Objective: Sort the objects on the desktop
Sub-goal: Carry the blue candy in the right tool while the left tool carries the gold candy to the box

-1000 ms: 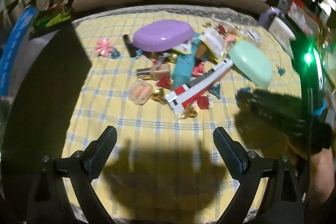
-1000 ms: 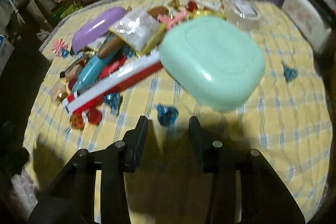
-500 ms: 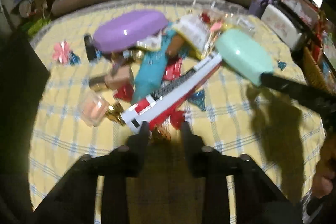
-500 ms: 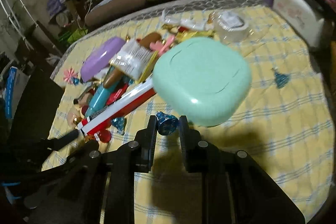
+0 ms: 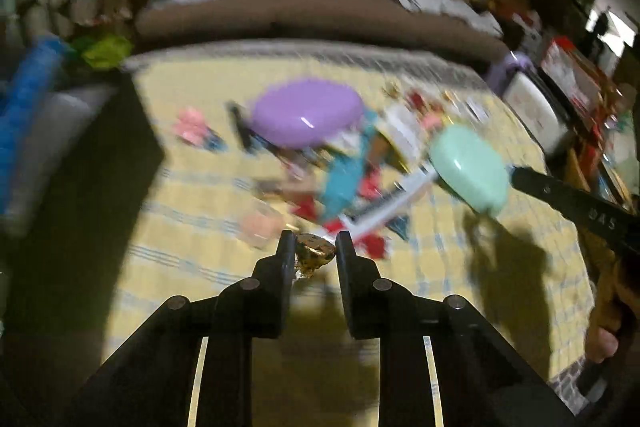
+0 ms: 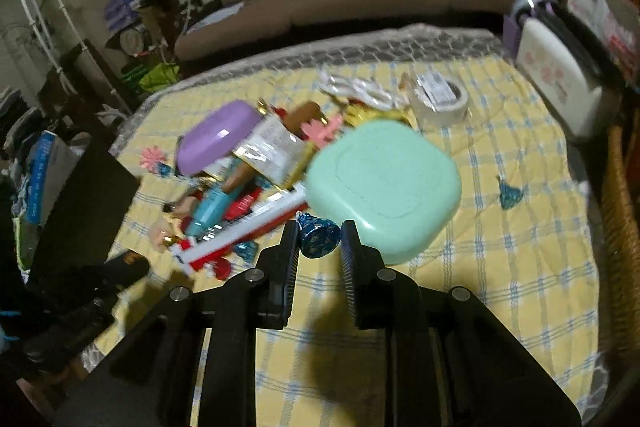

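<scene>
Gold-foil candy, crinkled, sits pinched in left tongs; right tongs pinch blue-foil candy.

Legible text scarce. Left wrist view: pale stamped characters, roughly "0A5", on black finger of right gripper at right edge; exact reading uncertain. Right wrist view: white printed label on clear-wrapped roll of white tape, print too small to read. Silver foil sachet with printed panel in pile, wording unreadable. Blue-and-white carton at left edge, lettering blurred. Red-and-white long box, markings illegible.
</scene>
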Demonstrator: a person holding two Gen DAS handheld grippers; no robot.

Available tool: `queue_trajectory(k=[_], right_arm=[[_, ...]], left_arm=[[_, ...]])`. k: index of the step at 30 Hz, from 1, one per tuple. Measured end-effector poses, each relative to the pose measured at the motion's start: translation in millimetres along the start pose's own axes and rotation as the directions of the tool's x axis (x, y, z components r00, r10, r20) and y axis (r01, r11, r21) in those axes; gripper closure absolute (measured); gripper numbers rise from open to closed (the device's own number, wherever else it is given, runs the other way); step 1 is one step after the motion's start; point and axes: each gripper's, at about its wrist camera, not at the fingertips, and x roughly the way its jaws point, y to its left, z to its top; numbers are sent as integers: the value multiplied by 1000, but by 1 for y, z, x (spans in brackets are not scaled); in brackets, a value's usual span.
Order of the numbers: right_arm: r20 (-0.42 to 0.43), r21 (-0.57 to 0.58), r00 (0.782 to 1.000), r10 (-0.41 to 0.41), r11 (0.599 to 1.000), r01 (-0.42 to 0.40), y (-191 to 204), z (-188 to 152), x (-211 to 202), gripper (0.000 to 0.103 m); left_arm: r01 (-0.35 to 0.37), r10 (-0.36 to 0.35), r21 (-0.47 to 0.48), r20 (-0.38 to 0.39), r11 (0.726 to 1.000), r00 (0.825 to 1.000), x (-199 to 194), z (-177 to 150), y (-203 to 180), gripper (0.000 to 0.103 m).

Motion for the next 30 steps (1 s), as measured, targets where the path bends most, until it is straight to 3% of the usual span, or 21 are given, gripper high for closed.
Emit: queue_trajectory(k=[6, 12, 23, 30], right_arm=[[54, -49, 998, 35, 998, -32, 37, 12, -32, 83], [101, -99, 992, 71, 993, -61, 84, 16, -60, 83], [211, -208, 975, 65, 978, -21, 143, 16, -103, 83], [255, -267, 963, 89, 964, -19, 182, 10, -118, 83]], left_arm=[[-61, 62, -23, 62, 998, 996, -52, 7, 20, 83], [-150, 152, -25, 176, 988, 973, -97, 9, 40, 83], [-144, 169, -108, 284, 984, 944, -148, 5, 68, 83], [-145, 194, -173, 309, 974, 931, -171, -1, 93, 83]])
